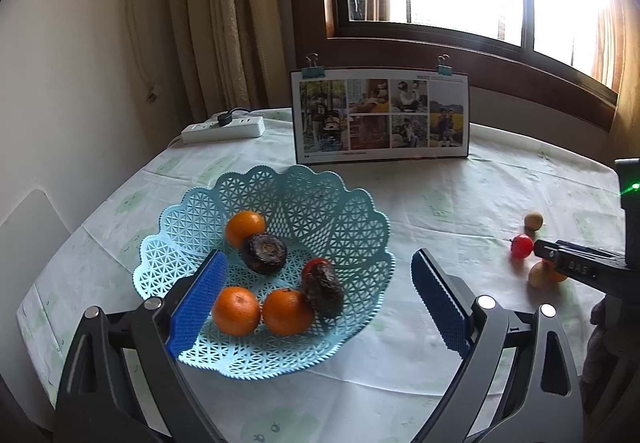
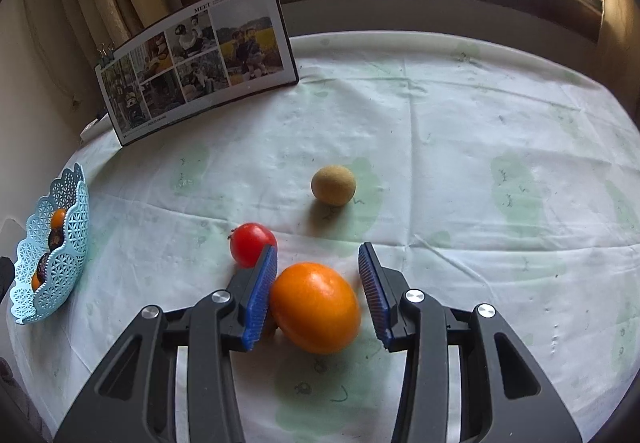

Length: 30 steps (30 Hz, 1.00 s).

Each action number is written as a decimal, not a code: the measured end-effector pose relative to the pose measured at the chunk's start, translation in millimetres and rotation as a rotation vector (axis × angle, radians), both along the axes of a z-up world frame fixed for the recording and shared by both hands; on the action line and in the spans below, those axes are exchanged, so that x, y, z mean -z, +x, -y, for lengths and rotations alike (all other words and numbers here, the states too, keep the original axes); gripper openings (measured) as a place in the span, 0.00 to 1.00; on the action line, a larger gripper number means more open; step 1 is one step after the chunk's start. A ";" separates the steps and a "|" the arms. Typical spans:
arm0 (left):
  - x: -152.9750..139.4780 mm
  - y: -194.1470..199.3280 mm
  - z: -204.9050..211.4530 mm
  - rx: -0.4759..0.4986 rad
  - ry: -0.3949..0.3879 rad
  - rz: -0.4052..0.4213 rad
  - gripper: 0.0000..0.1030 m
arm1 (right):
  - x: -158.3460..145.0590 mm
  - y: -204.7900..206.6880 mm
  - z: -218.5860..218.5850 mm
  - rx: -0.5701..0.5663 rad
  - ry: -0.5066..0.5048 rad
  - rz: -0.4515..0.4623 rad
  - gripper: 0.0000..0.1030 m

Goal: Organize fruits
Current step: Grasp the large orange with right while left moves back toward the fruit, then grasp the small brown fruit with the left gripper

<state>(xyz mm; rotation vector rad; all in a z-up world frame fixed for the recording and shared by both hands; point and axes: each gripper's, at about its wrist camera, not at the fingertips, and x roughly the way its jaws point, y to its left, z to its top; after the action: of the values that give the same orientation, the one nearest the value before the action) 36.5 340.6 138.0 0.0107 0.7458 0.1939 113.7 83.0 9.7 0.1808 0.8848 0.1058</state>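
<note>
Through the left wrist camera we see our left gripper [image 1: 316,293] spread wide and holding nothing, hovering over the blue lattice basket [image 1: 352,211] on the counter [image 1: 460,195]. The basket holds 3 oranges [image 1: 236,311], a red fruit and 2 dark brown fruits [image 1: 264,253]. Behind stands a photo board [image 1: 380,119]; its heading is too small to read here.

Through the right wrist camera our right gripper [image 2: 318,275] brackets a loose orange [image 2: 316,307], its left pad touching the peel, the right pad just apart. A tomato [image 2: 250,243] lies beside, stem pointing left; a tan fruit [image 2: 333,185] sits farther off. The board reads "MEET".
</note>
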 end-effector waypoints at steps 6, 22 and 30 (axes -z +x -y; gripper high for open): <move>0.5 0.8 16.7 0.031 0.009 -0.006 0.92 | -2.4 -8.5 3.3 -0.030 0.009 0.005 0.39; 15.1 21.2 98.7 0.214 0.018 -0.057 0.92 | -22.2 -45.6 66.5 0.064 -0.008 0.091 0.39; 33.7 37.1 147.9 0.365 -0.019 -0.117 0.89 | -20.3 -46.2 76.1 0.084 0.020 0.101 0.39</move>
<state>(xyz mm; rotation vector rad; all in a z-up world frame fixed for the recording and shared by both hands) 73.7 192.6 104.3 0.1403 0.8489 -0.1629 67.5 6.9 30.0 0.2295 0.7751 0.0451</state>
